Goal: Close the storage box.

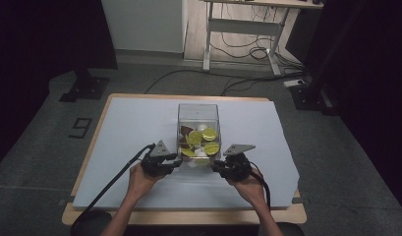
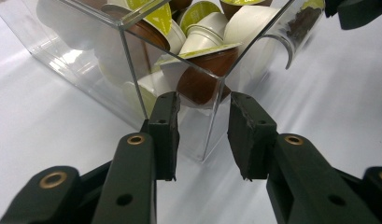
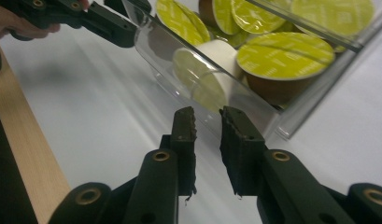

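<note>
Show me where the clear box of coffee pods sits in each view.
High view: clear box at table centre, between both grippers.
Left gripper view: its near corner edge stands between the open jaws.
Right gripper view: upper right, front wall just beyond the jaws.
Shared landmark: the green-lidded pods inside.

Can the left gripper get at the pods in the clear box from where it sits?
Probably not directly. The left gripper sits open at the clear box's near corner, low against the wall, so the pods lie behind it. It would likely have to go over the rim.
</note>
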A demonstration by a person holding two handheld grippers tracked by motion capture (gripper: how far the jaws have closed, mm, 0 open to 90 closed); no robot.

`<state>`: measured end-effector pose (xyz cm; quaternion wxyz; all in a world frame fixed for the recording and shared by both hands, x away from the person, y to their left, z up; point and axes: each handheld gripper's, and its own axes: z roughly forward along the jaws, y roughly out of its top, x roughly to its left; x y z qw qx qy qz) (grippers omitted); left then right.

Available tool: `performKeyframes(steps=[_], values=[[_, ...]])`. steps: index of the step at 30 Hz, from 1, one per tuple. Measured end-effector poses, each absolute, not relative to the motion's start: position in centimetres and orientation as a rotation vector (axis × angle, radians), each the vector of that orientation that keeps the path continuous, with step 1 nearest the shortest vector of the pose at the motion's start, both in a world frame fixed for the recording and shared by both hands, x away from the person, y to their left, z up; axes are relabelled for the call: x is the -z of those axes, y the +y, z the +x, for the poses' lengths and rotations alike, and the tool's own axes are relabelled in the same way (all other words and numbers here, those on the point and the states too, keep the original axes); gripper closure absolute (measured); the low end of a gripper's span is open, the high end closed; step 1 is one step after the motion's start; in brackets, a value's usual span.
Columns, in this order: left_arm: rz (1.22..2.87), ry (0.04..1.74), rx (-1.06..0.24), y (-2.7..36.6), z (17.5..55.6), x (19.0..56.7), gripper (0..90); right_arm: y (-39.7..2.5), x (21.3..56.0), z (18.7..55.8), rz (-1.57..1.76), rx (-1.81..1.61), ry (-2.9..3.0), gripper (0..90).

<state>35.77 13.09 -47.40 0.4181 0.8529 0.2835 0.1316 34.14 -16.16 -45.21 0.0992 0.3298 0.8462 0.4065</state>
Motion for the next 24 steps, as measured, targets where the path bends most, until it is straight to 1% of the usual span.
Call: performKeyframes(steps=[4, 10, 16, 19, 24], values=[[2.135, 0.717, -0.331, 13.0, 35.9, 47.5, 62.0, -15.6, 45.2, 34.4, 0.971, -1.206, 2.504, 79.0], [2.146, 0.713, -0.334, 12.9, 36.1, 47.8, 59.5, -14.7, 45.3, 34.8, 0.964, -1.219, 2.514, 80.9], [2.155, 0.724, -0.357, 12.8, 36.1, 48.0, 58.9, -14.4, 45.3, 34.9, 0.968, -1.214, 2.505, 80.3], [2.168, 0.74, -0.382, 12.8, 36.1, 48.1, 57.0, -14.3, 45.4, 35.0, 0.972, -1.214, 2.495, 80.3], [2.165, 0.73, -0.373, 13.0, 35.8, 47.9, 51.3, -14.3, 45.4, 35.2, 0.979, -1.21, 2.477, 80.3]])
